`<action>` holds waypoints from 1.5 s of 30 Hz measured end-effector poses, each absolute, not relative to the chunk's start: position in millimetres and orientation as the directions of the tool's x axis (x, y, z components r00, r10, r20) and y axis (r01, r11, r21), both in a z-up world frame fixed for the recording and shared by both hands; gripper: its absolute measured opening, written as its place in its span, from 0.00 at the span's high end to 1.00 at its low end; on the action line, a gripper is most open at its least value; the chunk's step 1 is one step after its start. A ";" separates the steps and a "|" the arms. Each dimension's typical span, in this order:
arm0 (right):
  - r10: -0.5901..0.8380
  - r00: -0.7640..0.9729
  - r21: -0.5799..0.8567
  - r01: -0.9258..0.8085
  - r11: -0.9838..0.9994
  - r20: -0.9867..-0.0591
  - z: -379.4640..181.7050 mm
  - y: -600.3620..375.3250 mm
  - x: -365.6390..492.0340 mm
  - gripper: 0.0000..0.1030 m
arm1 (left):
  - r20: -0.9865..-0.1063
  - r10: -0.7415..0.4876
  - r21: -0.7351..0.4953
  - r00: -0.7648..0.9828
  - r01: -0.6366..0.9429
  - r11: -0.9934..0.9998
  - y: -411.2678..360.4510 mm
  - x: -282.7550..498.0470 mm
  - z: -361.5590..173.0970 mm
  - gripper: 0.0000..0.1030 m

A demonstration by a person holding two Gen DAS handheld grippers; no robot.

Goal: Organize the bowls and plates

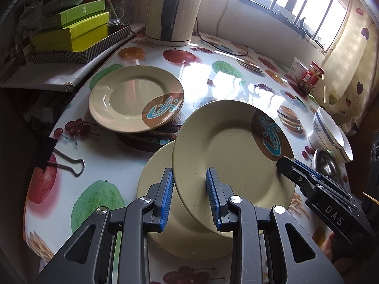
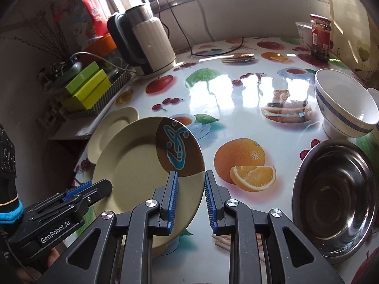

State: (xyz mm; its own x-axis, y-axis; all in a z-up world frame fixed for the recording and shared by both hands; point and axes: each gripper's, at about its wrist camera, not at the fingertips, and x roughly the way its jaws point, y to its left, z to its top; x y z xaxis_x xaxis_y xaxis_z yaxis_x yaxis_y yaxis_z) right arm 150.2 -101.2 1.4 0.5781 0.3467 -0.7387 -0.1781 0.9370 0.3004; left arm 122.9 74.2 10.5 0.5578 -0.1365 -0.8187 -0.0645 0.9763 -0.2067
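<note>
A beige plate with a brown and blue patch [image 1: 225,146] [image 2: 132,161] hangs tilted above the table, held at two sides. My left gripper [image 1: 189,172] is shut on its near rim; from the right wrist view that gripper [image 2: 106,187] clamps the plate's left edge. My right gripper [image 2: 190,175] is shut on the rim beside the brown patch, and in the left wrist view it [image 1: 281,163] bites the right edge. A second beige plate [image 1: 154,179] lies right under the held one. A third matching plate [image 1: 123,99] [image 2: 111,127] lies further left on the table.
Two white bowls with blue bands [image 2: 345,104] [image 1: 329,130] and a steel bowl [image 2: 336,198] [image 1: 325,163] sit at the right. A kettle [image 1: 173,11] [image 2: 146,40] with its cord, a red-lidded jar [image 2: 319,35], green boxes [image 1: 71,33] and a binder clip [image 1: 68,163] ring the fruit-print table [image 2: 236,99].
</note>
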 end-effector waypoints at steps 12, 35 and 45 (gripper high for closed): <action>0.364 0.547 0.289 -0.221 0.931 -0.754 -10.1 -82.3 135.1 0.79 | -0.833 -0.106 -0.199 0.543 -0.115 0.973 89.5 101.8 -1.3 0.71; 0.350 0.526 0.248 -0.255 0.934 -0.775 -18.7 -65.3 131.5 0.76 | -0.849 -0.096 -0.197 0.520 -0.144 0.970 97.3 92.6 -12.2 0.71; 0.334 0.537 0.223 -0.262 0.939 -0.774 -17.8 -63.3 131.2 0.75 | -0.846 -0.105 -0.211 0.523 -0.146 0.967 98.2 92.5 -11.3 0.71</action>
